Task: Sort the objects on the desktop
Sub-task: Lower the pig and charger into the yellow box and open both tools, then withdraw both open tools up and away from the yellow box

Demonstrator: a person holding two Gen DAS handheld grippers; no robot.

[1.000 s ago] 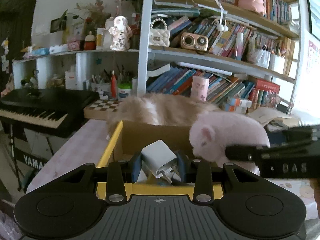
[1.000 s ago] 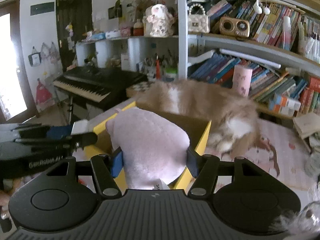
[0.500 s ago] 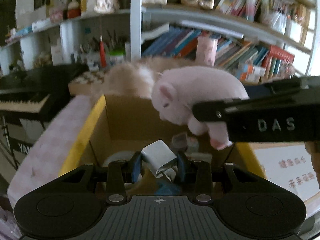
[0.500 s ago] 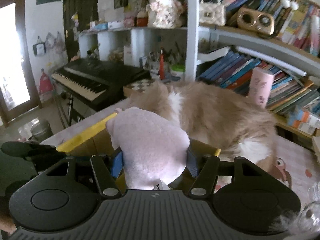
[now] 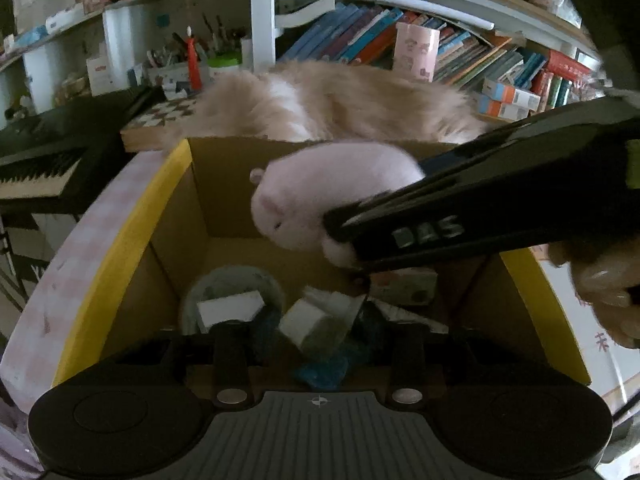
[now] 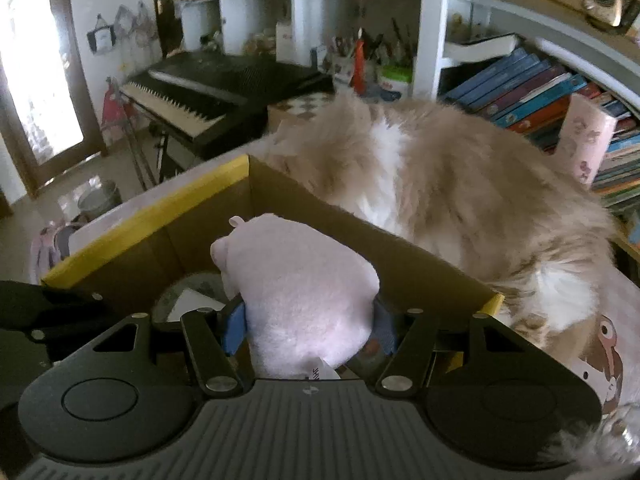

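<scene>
Bookshelves, a keyboard and a sleeping cat ring a table where an open cardboard box [image 5: 120, 264] with yellow flaps takes the sorted things.

Nearest, the left gripper [image 5: 316, 344] hangs over the near side of the box. Its fingers stand spread with nothing between them. Just below and beyond them a white charger [image 5: 308, 322] lies inside the box, tilted, among a grey round container, a blue scrap and a small carton; whether it has settled on the bottom cannot be told.

Further in, the right gripper [image 6: 308, 326] pinches a pink plush pig [image 6: 300, 292] across the rear of its body, tag toward the wrist. The pig is over the middle of the box, at about rim height, clear of the contents. Its long axis runs straight ahead from the fingers, snout pointing across toward the left wall. It looks soft, pale and rounded, with small ears and stubby feet.

Judging by this, the drop is straight down: the right fingers only need to spread.

Beyond the far wall lies the cat [image 6: 460, 200], close against the cardboard.
</scene>
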